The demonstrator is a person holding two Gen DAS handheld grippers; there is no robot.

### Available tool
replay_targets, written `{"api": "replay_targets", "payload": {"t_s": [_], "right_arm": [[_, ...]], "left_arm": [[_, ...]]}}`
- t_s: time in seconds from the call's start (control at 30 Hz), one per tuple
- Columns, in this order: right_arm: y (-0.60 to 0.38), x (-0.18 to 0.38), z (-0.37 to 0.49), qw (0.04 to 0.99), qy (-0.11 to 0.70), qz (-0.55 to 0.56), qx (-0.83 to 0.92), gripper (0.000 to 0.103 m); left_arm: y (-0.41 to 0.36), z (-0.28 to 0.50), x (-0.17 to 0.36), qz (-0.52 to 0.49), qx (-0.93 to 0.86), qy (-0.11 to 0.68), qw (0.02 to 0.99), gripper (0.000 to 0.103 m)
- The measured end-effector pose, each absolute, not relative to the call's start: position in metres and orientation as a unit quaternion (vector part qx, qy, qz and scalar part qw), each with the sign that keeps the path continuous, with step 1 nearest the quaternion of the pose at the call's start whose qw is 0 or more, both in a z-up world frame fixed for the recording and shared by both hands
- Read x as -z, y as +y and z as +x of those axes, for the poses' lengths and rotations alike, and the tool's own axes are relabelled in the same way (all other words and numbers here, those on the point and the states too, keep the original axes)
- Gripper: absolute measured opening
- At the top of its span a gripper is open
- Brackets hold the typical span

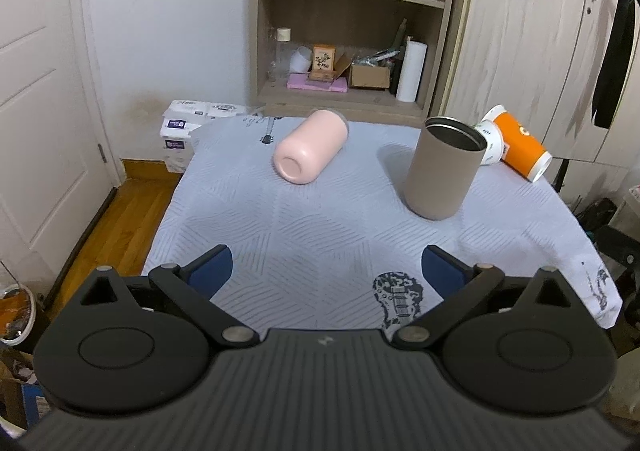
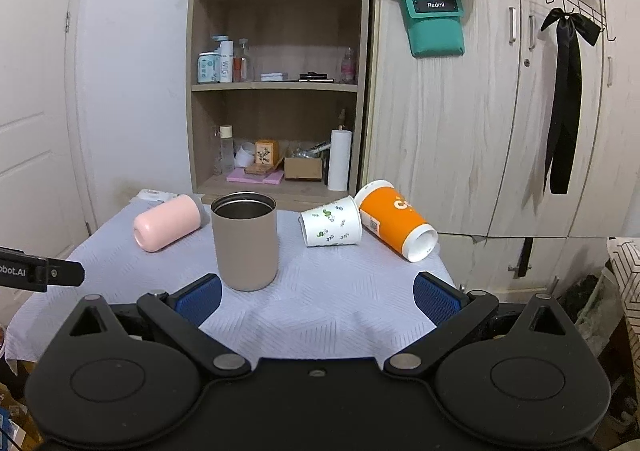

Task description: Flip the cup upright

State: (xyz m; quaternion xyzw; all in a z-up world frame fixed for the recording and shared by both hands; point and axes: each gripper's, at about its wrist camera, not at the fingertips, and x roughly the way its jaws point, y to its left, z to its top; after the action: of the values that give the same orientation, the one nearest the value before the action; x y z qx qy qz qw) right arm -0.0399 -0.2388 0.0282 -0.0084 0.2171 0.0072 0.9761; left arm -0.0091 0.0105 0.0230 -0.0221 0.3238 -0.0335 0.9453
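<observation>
A pink cup point(image 1: 310, 147) lies on its side on the pale cloth-covered table point(image 1: 280, 235), also in the right wrist view point(image 2: 166, 223). A tan cup point(image 1: 444, 167) stands upright with its mouth up point(image 2: 245, 241). A white leaf-print paper cup point(image 2: 331, 221) and an orange paper cup point(image 2: 394, 225) lie on their sides at the far right point(image 1: 516, 145). My left gripper point(image 1: 326, 271) is open and empty, near the front edge. My right gripper point(image 2: 318, 293) is open and empty, short of the tan cup.
A wooden shelf unit point(image 2: 276, 91) with bottles, boxes and a paper roll point(image 2: 339, 161) stands behind the table. Cupboard doors point(image 2: 480, 111) are at the right, a white door point(image 1: 36, 91) at the left. Part of the left gripper point(image 2: 40, 271) shows at the right view's left edge.
</observation>
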Motion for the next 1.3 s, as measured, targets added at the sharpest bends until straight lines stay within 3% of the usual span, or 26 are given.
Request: {"api": "replay_targets", "payload": {"t_s": [1.3], "right_arm": [[-0.2393, -0.0247, -0.0353, 0.967, 0.251, 0.008, 0.046, 0.103]], "left_arm": [[0.0057, -0.0039, -0.0178, 0.005, 0.026, 0.346, 0.938, 0.103]]}}
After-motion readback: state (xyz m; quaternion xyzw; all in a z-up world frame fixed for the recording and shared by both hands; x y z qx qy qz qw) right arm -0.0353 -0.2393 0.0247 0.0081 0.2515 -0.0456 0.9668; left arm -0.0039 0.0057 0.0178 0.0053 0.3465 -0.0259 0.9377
